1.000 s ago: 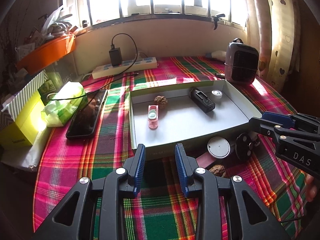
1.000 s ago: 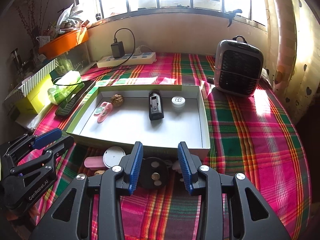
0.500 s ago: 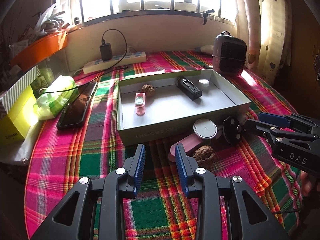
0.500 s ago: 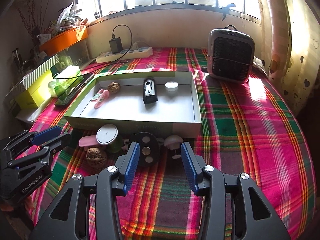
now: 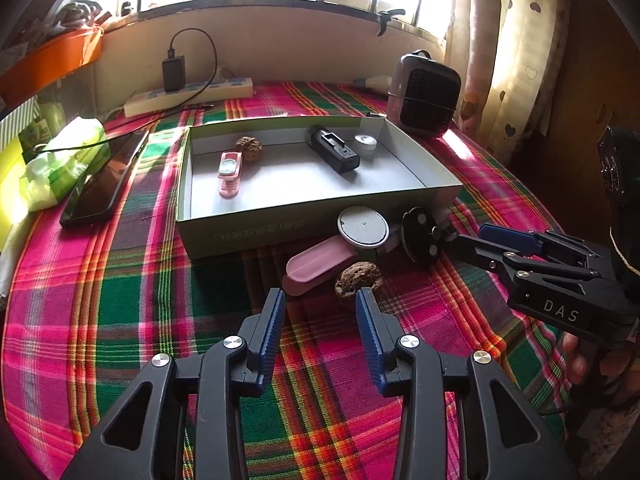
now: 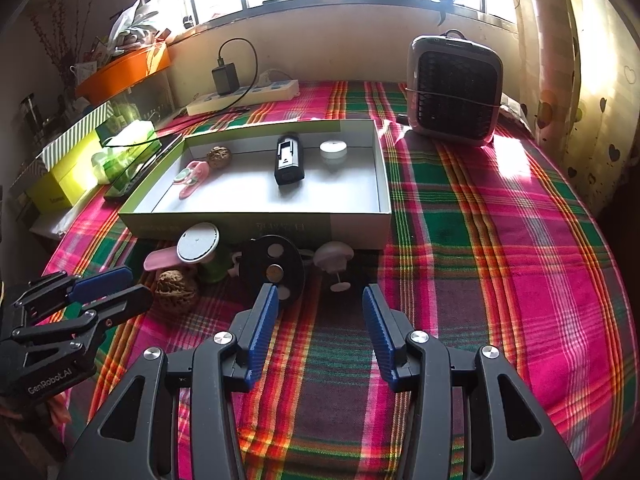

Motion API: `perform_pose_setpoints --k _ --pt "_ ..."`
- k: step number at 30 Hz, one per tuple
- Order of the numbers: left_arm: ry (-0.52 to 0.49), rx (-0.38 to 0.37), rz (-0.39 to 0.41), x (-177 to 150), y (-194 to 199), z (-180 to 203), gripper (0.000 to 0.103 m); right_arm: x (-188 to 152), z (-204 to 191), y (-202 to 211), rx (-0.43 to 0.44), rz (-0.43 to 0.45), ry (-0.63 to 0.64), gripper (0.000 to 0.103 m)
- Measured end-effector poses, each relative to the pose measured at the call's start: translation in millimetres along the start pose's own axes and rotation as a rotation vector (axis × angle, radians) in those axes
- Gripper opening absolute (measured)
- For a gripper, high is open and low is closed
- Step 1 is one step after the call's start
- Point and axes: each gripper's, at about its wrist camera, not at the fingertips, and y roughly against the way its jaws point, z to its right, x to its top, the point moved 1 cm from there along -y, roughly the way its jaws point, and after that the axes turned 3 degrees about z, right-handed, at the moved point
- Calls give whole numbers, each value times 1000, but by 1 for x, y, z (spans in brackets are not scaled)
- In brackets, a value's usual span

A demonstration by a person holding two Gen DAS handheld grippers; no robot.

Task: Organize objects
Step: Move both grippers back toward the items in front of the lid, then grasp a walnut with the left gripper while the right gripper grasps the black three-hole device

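A shallow grey box (image 5: 280,228) holds a walnut (image 5: 249,146), a pink item (image 5: 230,174), a black device (image 5: 333,155) and a small white puck (image 5: 365,144). Against its front wall lie a round grey-lidded container (image 5: 363,227), a pink case (image 5: 318,266), a second walnut (image 5: 358,280), a black disc (image 5: 420,234) and a white mushroom-shaped piece (image 6: 334,258). My left gripper (image 5: 320,300) hovers just short of that walnut, its jaws opening, with nothing between them. Facing the black disc (image 6: 274,268) and the white piece, my right gripper (image 6: 320,294) is open and holds nothing.
A grey fan heater (image 6: 454,88) stands at the back right. A power strip with a charger (image 6: 244,98) lies under the window. Left of the box lie a phone (image 5: 106,178), a green tissue pack (image 5: 66,158) and a yellow carton (image 6: 64,184). Plaid cloth covers the table.
Both views have dropped and tilted down, so the loose items before the box show in full. The left jaws have spread wider; the right jaws have widened too.
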Motion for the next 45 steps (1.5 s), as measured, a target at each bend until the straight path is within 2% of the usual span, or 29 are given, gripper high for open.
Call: perform_pose_setpoints --k 4,8,25,30,37,45 --pt "-10 -40 -4 1 -2 7 35 -2 5 0 -5 -3 -14 46" --pt "-19 -40 -18 2 -10 11 35 -3 9 0 -9 -4 -23 46" --pt "-19 -1 -56 10 -32 17 35 -4 19 -2 -7 -13 -48 46" --pt "-3 -4 -56 10 -31 14 28 -3 18 -3 -8 -11 -46 46" --pt "1 0 -53 8 -28 11 28 -3 13 -3 -2 -13 -42 46" --pt "23 37 -48 0 -17 -5 28 1 -8 -5 35 -7 1 46"
